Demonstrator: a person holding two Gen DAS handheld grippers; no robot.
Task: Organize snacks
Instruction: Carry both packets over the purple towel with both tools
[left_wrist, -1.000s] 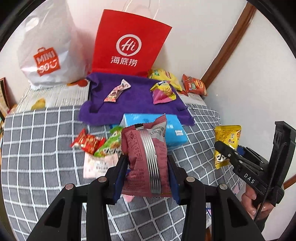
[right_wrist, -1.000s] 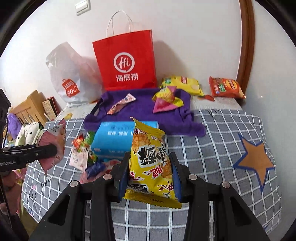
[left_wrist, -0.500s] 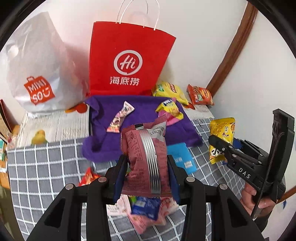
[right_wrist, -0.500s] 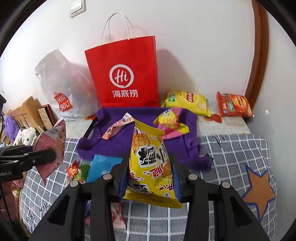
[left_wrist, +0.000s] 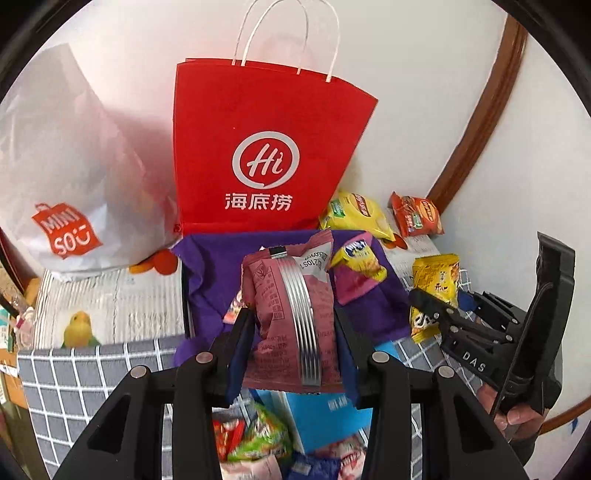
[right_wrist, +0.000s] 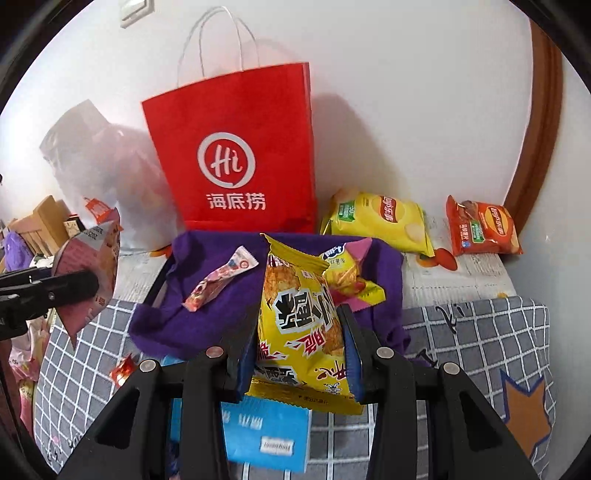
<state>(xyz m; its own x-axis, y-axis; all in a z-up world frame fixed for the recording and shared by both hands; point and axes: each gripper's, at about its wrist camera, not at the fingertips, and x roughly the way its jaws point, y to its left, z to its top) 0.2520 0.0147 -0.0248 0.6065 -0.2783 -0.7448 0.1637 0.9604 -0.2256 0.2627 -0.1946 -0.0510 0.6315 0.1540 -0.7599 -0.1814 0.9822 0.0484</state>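
Observation:
My left gripper (left_wrist: 293, 328) is shut on a maroon snack packet (left_wrist: 291, 314), held upright in the air in front of the purple cloth tray (left_wrist: 207, 280). My right gripper (right_wrist: 299, 343) is shut on a yellow snack packet (right_wrist: 301, 325), also held above the table near the tray (right_wrist: 221, 317). The tray holds a pink wrapped candy (right_wrist: 218, 282) and a yellow-pink chip packet (right_wrist: 347, 277). Each gripper shows in the other's view: the right one (left_wrist: 439, 317) with its yellow packet (left_wrist: 436, 284), the left one (right_wrist: 55, 291) with its maroon packet (right_wrist: 92, 266).
A red paper bag (left_wrist: 266, 147) and a white Miniso bag (left_wrist: 62, 177) stand against the back wall. Yellow (right_wrist: 380, 221) and orange (right_wrist: 480, 229) chip bags lie at the back right. A blue box (right_wrist: 266, 435) and loose snacks (left_wrist: 258, 439) lie on the checked cloth below the grippers.
Both grippers have moved forward toward the purple tray and red bag, still holding their packets. The blue box and loose snacks now lie beneath the grippers.

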